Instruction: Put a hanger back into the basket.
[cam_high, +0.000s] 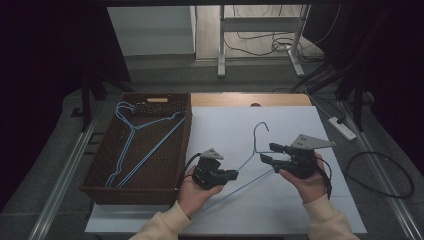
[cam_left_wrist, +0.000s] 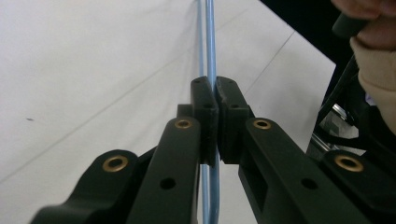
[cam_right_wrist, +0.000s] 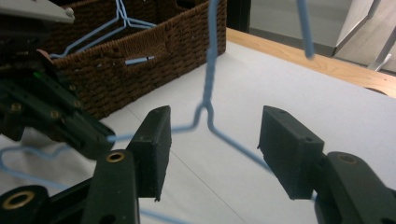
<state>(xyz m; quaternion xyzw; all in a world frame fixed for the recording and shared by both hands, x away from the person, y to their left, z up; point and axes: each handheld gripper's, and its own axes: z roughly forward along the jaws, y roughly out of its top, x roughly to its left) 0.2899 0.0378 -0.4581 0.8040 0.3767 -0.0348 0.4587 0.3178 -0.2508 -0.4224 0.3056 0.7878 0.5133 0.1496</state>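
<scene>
two hangers of thin light-blue wire are in play. one lies inside the woven brown basket (cam_high: 100, 170) at the left of the table, its hook toward the far wall: the basket hanger (cam_high: 145, 142). the other, the loose hanger (cam_high: 255, 155), sits out over the white table sheet (cam_high: 225, 130) between the two hands, hook pointing away from the person.

the left gripper (cam_high: 231, 174) is clamped on the loose hanger's lower wire; in the left gripper view its black pads (cam_left_wrist: 205, 107) press flat together with the blue strand (cam_left_wrist: 211, 56) running straight up between them. the right gripper (cam_high: 267, 153) has its jaws apart, standing either side of the twisted neck (cam_right_wrist: 205, 112) without pressing it, so the hanger seems to ride on the left grip alone.

the step in hand looks like a handover, with the hanger due to join its mate in the basket. the next move likely calls for the left hand to carry it sideways over the basket rim, keeping the long springy wire from swinging or snagging the weave.

the wire is smooth, round and slender, bent into a triangle; the basket is coarse and ribbed, the sheet matte and creased.
</scene>
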